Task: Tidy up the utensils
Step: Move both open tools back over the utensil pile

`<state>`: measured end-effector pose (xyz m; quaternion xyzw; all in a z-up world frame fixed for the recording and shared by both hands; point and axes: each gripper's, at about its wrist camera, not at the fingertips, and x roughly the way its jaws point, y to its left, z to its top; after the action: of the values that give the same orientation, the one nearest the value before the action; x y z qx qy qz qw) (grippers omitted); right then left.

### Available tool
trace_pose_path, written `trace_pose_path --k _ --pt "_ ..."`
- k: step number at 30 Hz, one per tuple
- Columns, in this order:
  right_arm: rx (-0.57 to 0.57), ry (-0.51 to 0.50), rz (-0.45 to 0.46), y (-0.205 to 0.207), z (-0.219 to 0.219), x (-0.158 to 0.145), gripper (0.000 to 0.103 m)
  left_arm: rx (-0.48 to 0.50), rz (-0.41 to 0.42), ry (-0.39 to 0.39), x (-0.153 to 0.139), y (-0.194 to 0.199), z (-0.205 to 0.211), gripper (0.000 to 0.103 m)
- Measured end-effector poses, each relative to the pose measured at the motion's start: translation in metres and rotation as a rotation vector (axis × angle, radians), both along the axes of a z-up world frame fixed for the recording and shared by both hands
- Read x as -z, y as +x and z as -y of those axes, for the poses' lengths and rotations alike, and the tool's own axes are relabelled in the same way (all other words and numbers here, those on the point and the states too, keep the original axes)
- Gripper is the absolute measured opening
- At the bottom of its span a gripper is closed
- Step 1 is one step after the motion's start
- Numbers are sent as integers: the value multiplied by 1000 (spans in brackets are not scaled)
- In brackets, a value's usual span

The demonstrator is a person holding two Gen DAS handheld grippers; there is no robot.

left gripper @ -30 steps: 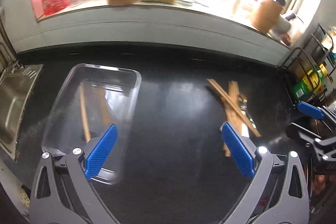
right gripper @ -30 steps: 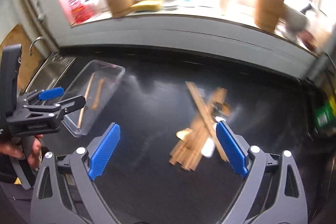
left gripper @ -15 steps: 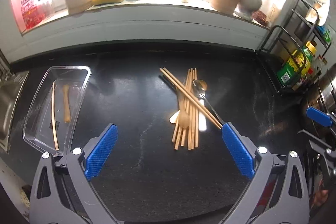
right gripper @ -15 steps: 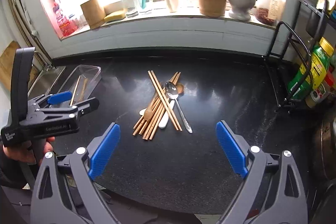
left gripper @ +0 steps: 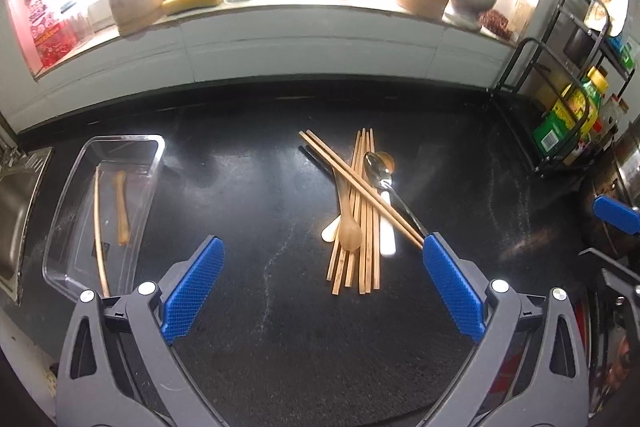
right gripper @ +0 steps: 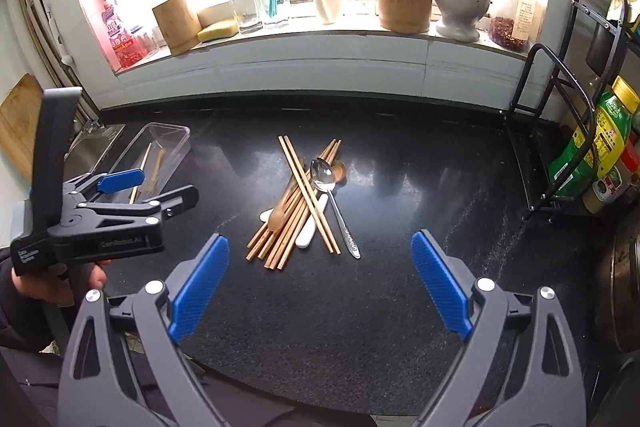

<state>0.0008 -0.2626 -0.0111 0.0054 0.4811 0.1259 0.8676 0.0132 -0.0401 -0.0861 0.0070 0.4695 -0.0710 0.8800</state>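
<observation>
You had both sets of jaws spread wide and holding nothing: the left gripper (left gripper: 320,287) and the right gripper (right gripper: 320,281) hung above the counter (right gripper: 420,195), short of the pile. The chopsticks (right gripper: 298,211) lay in a loose heap mid-counter, one pair crossed over the rest, with a wooden spoon (left gripper: 348,219), a steel spoon (right gripper: 332,199) and a white spoon (right gripper: 312,223) tangled among them. A clear tray (left gripper: 120,155) to the left already held one chopstick and a small wooden piece.

The sticks were likely light, stiff and thin, apt to roll or slip; you would best pinch one near its middle. The steel spoon looked slick and heavier; take its handle. The counter was dark, glossy stone, hard under the tips. A sink (left gripper: 16,211) sat beyond the tray, a wire rack (right gripper: 560,131) to the right, a cluttered sill behind.
</observation>
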Motion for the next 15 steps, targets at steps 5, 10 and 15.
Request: trace_pose_path --k 5,10,15 --pt "9 -25 -20 16 4 22 88 33 -34 37 27 19 11 97" --pt "8 -51 -70 41 8 56 80 62 -70 37 57 47 17 97" --pt "-11 -76 -147 73 7 100 76 65 -105 74 93 79 19 97"
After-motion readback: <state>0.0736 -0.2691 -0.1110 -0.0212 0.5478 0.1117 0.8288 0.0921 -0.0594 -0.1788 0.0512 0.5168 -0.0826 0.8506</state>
